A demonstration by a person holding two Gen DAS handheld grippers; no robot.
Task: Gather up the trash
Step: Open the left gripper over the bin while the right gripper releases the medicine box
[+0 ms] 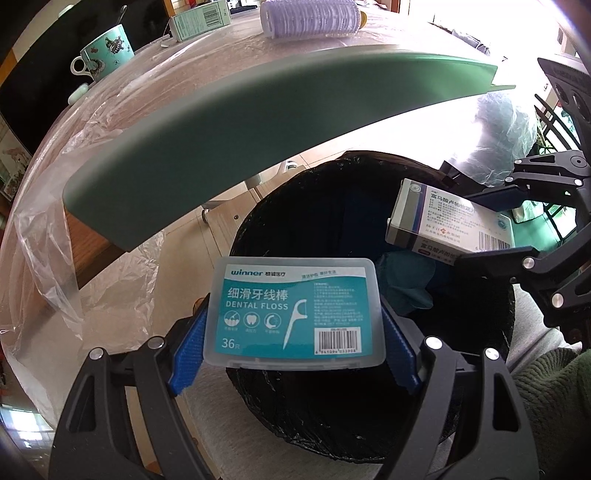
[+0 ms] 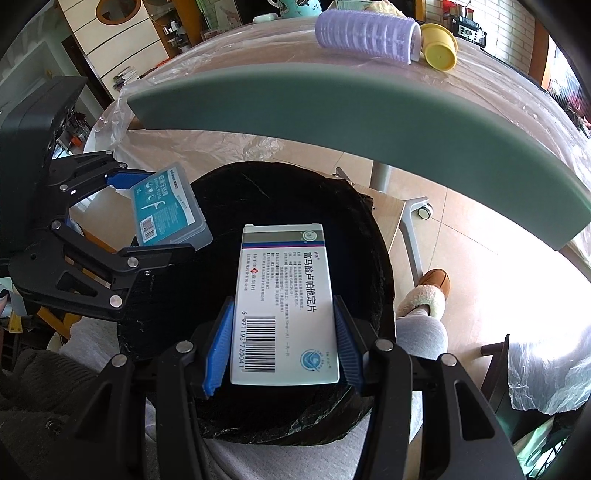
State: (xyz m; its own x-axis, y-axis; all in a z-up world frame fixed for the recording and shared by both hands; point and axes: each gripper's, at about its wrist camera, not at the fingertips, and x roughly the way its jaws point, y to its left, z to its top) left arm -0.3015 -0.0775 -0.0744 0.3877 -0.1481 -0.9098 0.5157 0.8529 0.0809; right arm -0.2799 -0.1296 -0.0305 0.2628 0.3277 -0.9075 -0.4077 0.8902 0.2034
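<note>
A round bin lined with a black bag [image 1: 369, 406] [image 2: 295, 199] sits below the table edge, its mouth wide open. My left gripper [image 1: 293, 343] is shut on a clear dental floss box with a teal label [image 1: 295, 312] [image 2: 166, 206], held over the bin's near rim. My right gripper [image 2: 282, 347] is shut on a white medicine carton with a barcode [image 2: 284, 306] [image 1: 450, 221], held above the bin's opening. Both boxes hang over the bin, side by side and apart.
A grey-green table edge [image 1: 229, 147] [image 2: 332, 107] arcs above the bin. On the plastic-covered tabletop lie a purple hair roller [image 1: 310, 18] [image 2: 365, 31], a yellow cup [image 2: 439, 46], a teal mug [image 1: 107, 51] and a green carton [image 1: 201, 18]. A person's leg and slipper [image 2: 430, 291] stand right of the bin.
</note>
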